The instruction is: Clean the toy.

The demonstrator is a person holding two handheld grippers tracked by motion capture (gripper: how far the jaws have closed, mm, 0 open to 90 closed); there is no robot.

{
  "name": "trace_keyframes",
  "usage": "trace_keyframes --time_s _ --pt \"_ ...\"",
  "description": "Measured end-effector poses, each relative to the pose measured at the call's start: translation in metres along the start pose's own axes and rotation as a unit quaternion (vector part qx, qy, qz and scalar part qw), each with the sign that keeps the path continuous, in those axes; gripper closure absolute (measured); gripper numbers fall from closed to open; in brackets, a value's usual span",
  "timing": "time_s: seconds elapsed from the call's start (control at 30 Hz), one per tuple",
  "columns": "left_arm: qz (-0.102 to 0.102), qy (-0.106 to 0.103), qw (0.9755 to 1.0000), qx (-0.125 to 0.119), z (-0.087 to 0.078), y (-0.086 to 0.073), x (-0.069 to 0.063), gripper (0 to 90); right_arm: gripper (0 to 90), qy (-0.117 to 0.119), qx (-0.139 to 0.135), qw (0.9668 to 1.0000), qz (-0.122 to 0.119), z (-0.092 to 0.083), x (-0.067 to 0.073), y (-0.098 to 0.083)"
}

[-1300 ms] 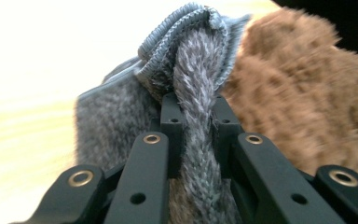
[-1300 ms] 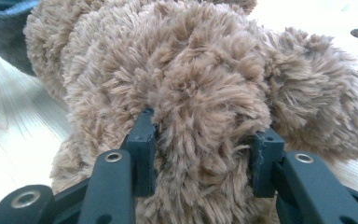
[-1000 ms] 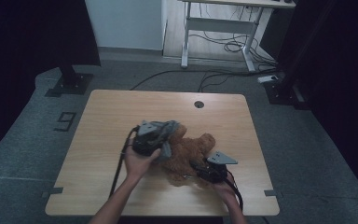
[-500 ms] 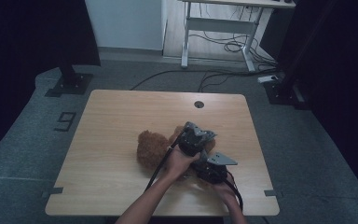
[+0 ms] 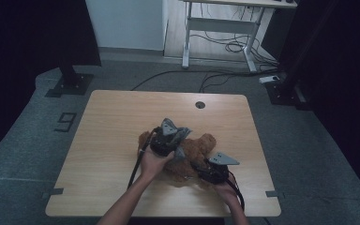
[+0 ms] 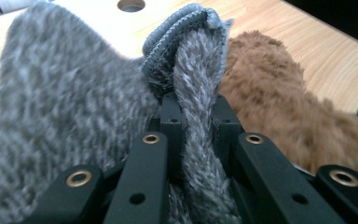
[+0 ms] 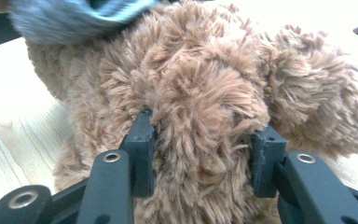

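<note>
A brown plush bear (image 5: pixel 196 151) lies on the wooden table (image 5: pixel 117 122), right of centre. My left gripper (image 5: pixel 176 140) hovers over its left part, shut on a fold of grey knit cloth (image 5: pixel 180 133). In the left gripper view the cloth (image 6: pixel 65 102) drapes over the jaws of that gripper (image 6: pixel 198 107), its ribbed hem on top, with the bear (image 6: pixel 270 93) behind. My right gripper (image 5: pixel 200 165) is at the bear's near side. In the right gripper view this gripper (image 7: pixel 205 144) is shut on a furry limb of the bear (image 7: pixel 205 70); the grey cloth (image 7: pixel 74 14) hangs above.
A round cable hole (image 5: pixel 200 104) sits near the table's far edge. Bare wood spreads left of the bear. Beyond the table stand a white desk frame (image 5: pixel 215 28) with cables, and black stand bases (image 5: pixel 70 82) on the grey floor.
The left gripper swung right across the bear with the grey cloth, then came back left and lower over it. The right gripper kept its place on the bear.
</note>
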State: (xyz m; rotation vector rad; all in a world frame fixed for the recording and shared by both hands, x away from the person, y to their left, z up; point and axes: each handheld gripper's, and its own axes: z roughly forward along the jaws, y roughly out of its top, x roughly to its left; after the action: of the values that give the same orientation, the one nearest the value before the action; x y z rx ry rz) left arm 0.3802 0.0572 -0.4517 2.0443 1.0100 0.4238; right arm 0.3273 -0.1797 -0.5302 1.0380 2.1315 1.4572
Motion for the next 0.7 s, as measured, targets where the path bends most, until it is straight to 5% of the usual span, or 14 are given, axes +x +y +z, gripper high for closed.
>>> trace_keyframes --time_s 0.17,0.33,0.6,0.7 --pt "0.014 0.040 0.9991 -0.003 -0.026 -0.008 0.017 79.1 53.2 0.001 -0.001 1.0000 0.008 0.000 -0.002 0.000" --pt "-0.034 0.039 0.9986 -0.011 -0.039 -0.028 0.050 79.1 53.2 0.001 -0.002 1.0000 0.009 0.000 -0.001 0.000" --pt "-0.052 0.056 0.9970 -0.012 -0.051 -0.045 0.068 79.0 53.2 0.002 -0.003 0.9999 0.012 0.000 -0.002 0.000" --pt "-0.073 0.065 0.9952 0.001 -0.049 -0.060 0.082 79.0 53.2 0.002 -0.003 0.9999 0.012 0.000 -0.002 0.000"
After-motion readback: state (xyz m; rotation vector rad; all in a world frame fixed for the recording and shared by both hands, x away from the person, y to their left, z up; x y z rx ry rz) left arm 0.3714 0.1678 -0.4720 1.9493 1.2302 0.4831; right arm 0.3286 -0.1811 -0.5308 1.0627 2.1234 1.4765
